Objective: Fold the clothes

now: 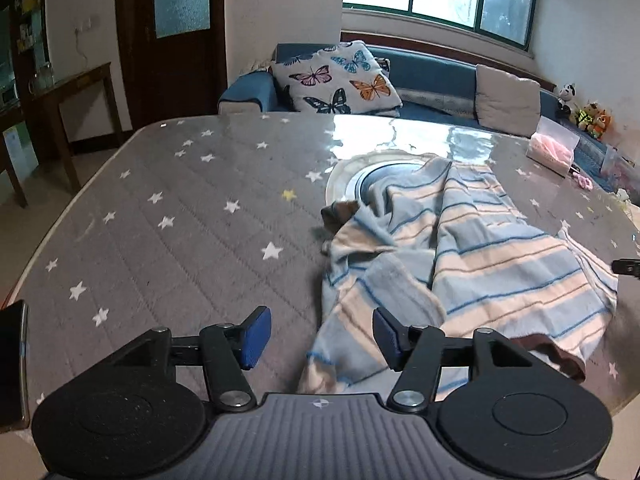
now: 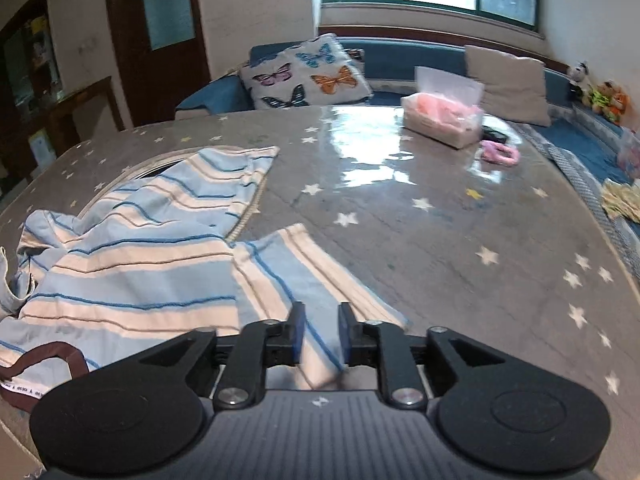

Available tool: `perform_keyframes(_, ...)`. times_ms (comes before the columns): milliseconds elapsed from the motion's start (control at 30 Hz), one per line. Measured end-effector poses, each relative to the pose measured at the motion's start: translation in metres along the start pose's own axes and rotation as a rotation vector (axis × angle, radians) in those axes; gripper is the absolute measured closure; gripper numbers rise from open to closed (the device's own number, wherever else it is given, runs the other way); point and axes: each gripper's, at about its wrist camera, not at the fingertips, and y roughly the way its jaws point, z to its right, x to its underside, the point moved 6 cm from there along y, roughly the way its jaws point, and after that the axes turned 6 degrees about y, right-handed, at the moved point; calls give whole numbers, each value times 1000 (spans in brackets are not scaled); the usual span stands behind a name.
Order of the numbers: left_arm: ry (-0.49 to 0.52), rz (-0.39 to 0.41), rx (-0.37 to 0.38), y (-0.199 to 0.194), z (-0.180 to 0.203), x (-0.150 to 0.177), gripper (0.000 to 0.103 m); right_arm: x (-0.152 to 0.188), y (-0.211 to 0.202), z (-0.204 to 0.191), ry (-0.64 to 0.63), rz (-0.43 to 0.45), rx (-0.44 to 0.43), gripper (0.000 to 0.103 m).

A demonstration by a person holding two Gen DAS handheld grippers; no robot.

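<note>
Right gripper (image 2: pixel 321 330) is gripping a sleeve of the striped shirt (image 2: pixel 132 264) on the star-patterned table (image 2: pixel 460 240); left gripper (image 1: pixel 320 336) is hovering wide open

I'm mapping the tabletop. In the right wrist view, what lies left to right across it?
Striped garment → tissue box → pink item → yellowish cloth at the right edge.

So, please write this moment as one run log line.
left gripper: open, empty | right gripper: around shirt sleeve | shirt crumpled on table
</note>
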Motion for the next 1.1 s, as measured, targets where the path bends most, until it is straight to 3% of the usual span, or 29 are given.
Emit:
perform_keyframes(433,-130,1,31,64,-11,-61,44,-37,51,-40,-100,-29,-86,82)
perform_keyframes(633,-187,-78,59,110,-19,-87,44,-70,80,-49,-117,-34,-109,81)
perform_keyframes(833,-205,-181,82,144,-25,-82,45,-104,118,-57,-105,-45,-144,77)
perform_keyframes(1033,-201,-231,166,161,-24,-80,62,-131,164,-68,-102,-56,-162,76)
perform_keyframes(1100,-193,-248,181,167,-23,-81,73,-136,181,-70,-104,-63,-160,76)
